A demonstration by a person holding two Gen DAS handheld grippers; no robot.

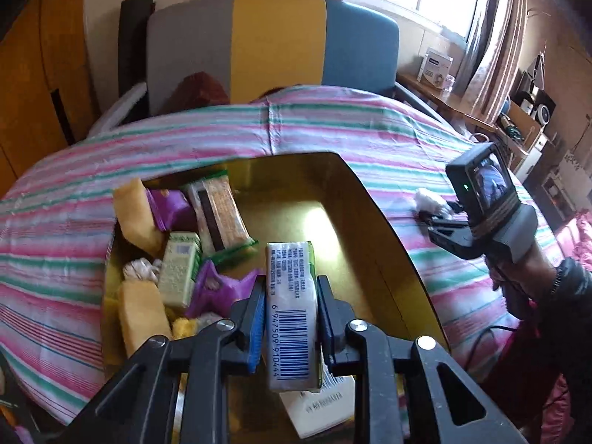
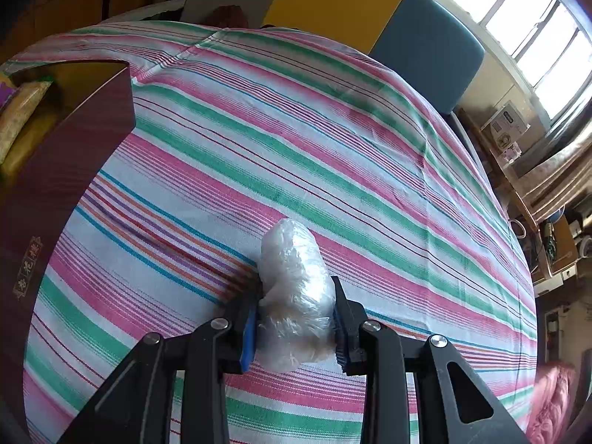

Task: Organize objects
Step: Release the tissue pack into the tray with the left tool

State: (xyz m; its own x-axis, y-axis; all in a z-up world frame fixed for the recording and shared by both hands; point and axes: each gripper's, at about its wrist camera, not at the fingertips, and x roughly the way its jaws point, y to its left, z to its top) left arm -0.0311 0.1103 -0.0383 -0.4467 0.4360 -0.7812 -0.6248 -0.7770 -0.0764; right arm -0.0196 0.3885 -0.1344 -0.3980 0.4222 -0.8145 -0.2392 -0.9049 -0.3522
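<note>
My left gripper (image 1: 291, 303) is shut on a white snack packet with a barcode (image 1: 292, 314) and holds it above the gold-lined box (image 1: 373, 214). The box's left half holds several snacks: yellow pieces (image 1: 137, 214), purple wrappers (image 1: 170, 207), a green-edged cracker pack (image 1: 222, 214) and a pale green carton (image 1: 179, 270). My right gripper (image 2: 296, 307) is shut on a white plastic-wrapped bundle (image 2: 294, 296) lying on the striped bedsheet (image 2: 333, 148). The right gripper (image 1: 433, 218) also shows in the left wrist view, right of the box, at the same bundle (image 1: 429, 199).
The box's dark red outer wall (image 2: 55, 185) stands left of the right gripper. A white booklet (image 1: 322, 410) lies under the left gripper. A grey, yellow and blue headboard (image 1: 273, 44) is at the far end. A cluttered desk (image 1: 518, 125) stands at the right.
</note>
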